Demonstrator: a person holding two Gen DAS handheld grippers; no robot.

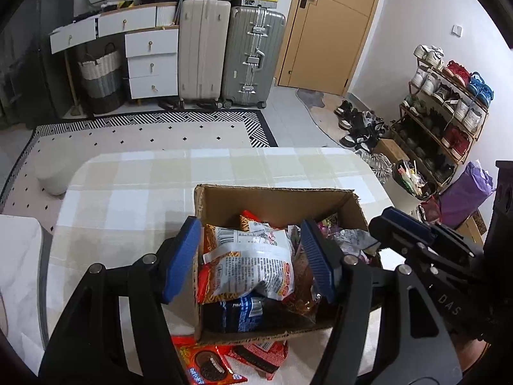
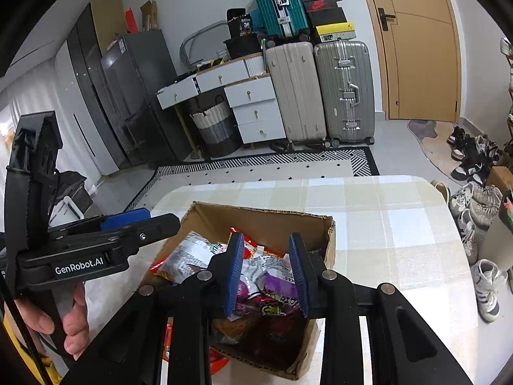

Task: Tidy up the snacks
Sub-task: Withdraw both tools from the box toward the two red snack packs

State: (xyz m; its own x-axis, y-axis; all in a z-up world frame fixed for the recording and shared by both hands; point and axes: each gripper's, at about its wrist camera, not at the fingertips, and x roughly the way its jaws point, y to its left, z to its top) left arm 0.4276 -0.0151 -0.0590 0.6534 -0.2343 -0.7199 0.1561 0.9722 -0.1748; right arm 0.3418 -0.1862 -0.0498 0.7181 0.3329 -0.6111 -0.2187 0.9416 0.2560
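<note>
Left hand-held gripper [image 1: 251, 258]: hovering over the cardboard box [image 1: 275, 197], jaws spread wide, gripping nothing.
White noodle packet [image 1: 253, 264]: lying between the left pads, topmost in the box, apart from both pads.
Dark blue packet [image 1: 237, 312]: sitting below the noodle packet, against the box's near wall.
Cookie packet [image 1: 205, 364]: lying on the table [image 1: 128, 186], outside the box, beneath the left finger.
Right hand-held gripper [image 2: 266, 276]: hanging over the box's right half, jaws parted, holding nothing.
Purple packet [image 2: 277, 285]: lying between the right pads, close to the right one; whether they are touching cannot be told.
</note>
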